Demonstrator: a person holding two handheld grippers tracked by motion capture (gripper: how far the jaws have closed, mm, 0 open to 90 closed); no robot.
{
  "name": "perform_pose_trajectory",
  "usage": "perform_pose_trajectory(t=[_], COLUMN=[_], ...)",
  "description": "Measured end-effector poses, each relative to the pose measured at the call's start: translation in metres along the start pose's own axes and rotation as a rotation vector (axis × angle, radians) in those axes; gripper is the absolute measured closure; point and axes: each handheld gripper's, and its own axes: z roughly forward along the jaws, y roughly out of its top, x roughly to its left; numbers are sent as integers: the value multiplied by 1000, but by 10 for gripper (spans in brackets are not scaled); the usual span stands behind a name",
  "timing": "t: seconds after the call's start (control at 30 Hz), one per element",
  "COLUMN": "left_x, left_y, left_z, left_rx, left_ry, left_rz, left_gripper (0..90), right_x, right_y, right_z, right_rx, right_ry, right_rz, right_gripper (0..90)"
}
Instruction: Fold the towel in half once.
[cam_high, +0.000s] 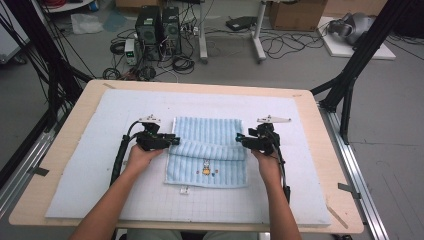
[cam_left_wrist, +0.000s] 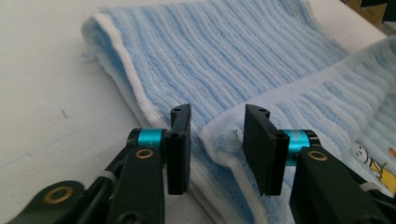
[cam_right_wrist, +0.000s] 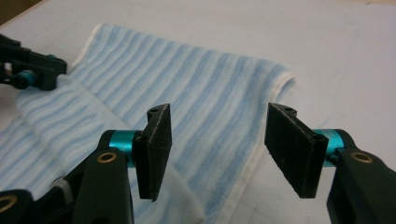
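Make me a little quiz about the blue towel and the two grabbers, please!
1. True or false: the towel is plain, with no picture on it.
2. Which is the towel lying on? A) a white mat B) bare floor C) a plate
3. Are the jaws of the left gripper squeezing the towel, or apart?

Key:
1. False: a small cartoon figure sits near its front edge.
2. A: the white mat on the table.
3. Apart; a towel fold lies between them. The right gripper is open too.
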Motion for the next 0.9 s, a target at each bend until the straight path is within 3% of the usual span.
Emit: perform_pose_trajectory(t=[0.03,0.07,0.2,0.27,0.4,0.47,0.6,0.77,0.9], left_x=[-2,-4,-6,-7,-13,-16,-21,-31,-36], left_y=[-1,-1,-3,-3,-2,-3,-11,-20,-29], left_z=[-1,-2,-8,-11,-20,-25,-35,-49,-57], left_rx=[-2,-6,-43,-55,-95,-116,-145,-165,-161], left_ry=[10,9,1,-12,-39,-59,-78,-94,-106], left_rz=[34,40,47,47,58,54,46,61,73], left_gripper=[819,845,849,849,848,848,849,848,849], right_x=[1,2,6,6,4,3,5,19,27], right_y=[0,-1,-5,-9,-20,-25,-31,-36,-43], right_z=[0,0,6,6,4,0,-13,-30,-41], right_rx=[11,24,107,109,132,117,63,15,-9], right_ry=[12,28,41,49,110,136,149,155,162], right_rz=[2,0,-42,-56,-41,-37,-45,-103,-120], right_gripper=[405,412,531,596,796,846,851,852,853])
